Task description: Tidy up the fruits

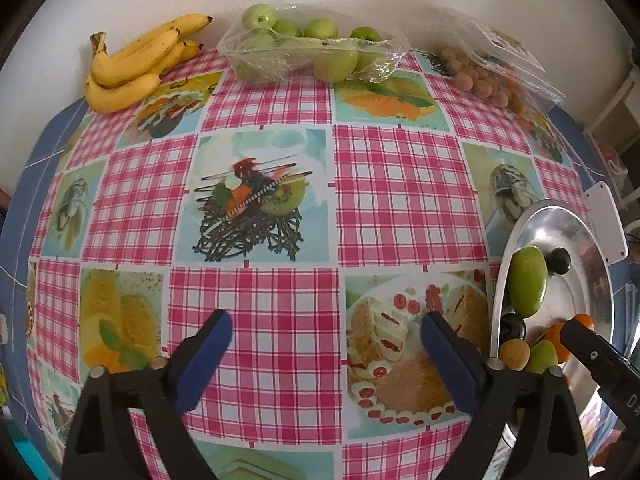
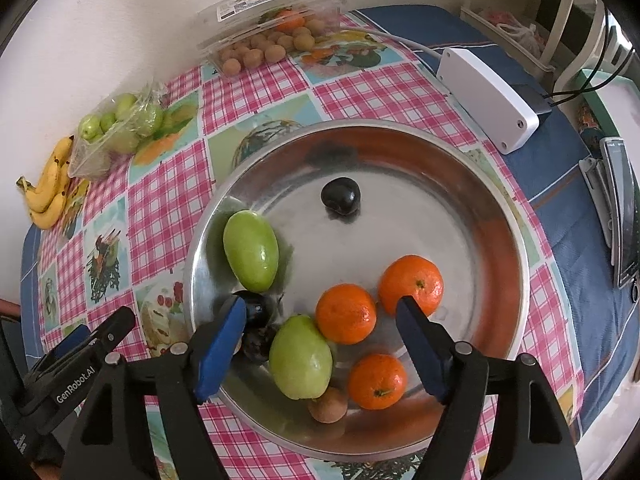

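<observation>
The round shiny metal tray (image 2: pixel 496 216) on the checked-cloth counter (image 1: pixel 400 184) already gathers green, orange and dark fruits, so it seems the sorting spot; the right gripper (image 2: pixel 320 344) hangs over it, jaws spread, pinching nothing; the left gripper (image 1: pixel 326 354) hovers over bare cloth, jaws wide and empty (likely freed for the next pick); the yellow banana bunch (image 1: pixel 136 64) waits by the wall.

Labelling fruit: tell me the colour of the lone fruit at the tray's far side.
Dark purple, almost black plum; right wrist view.

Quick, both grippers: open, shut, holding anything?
Left gripper: open, empty, over tablecloth.
Right gripper: open, empty, above the metal tray.
</observation>
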The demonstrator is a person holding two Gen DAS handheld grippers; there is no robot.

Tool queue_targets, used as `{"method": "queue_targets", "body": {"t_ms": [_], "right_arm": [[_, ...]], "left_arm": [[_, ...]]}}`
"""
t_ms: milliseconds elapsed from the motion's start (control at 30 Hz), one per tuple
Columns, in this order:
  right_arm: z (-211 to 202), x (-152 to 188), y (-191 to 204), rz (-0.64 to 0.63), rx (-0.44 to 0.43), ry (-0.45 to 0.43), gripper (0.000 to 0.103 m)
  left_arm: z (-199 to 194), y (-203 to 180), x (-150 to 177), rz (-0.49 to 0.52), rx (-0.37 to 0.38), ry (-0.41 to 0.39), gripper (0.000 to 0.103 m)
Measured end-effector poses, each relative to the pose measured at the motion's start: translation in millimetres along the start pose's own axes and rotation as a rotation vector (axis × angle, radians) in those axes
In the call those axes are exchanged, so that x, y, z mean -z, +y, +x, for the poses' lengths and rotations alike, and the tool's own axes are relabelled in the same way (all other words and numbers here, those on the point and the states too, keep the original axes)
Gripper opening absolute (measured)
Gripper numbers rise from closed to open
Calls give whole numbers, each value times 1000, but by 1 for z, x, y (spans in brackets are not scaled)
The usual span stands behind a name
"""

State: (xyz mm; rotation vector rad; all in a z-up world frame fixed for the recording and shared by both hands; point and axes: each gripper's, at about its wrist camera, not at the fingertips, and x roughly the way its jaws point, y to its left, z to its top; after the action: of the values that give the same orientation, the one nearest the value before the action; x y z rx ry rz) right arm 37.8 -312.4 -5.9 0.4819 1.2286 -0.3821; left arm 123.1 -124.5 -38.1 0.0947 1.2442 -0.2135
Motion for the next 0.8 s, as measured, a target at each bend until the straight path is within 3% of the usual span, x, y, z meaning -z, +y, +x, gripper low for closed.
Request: {"method": "queue_targets", "body": {"t_ms": [133, 467, 800], "right_arm": [[0, -1, -1, 17, -1, -10, 99], [4, 0, -2, 23, 3, 14, 99], [0, 5, 3, -20, 1, 4, 99]], "left_arm": [[0, 1, -1, 8, -22, -16, 103], [1, 2, 0, 9, -27, -12, 103], [-18, 5, 11, 90, -113, -99, 103]]}}
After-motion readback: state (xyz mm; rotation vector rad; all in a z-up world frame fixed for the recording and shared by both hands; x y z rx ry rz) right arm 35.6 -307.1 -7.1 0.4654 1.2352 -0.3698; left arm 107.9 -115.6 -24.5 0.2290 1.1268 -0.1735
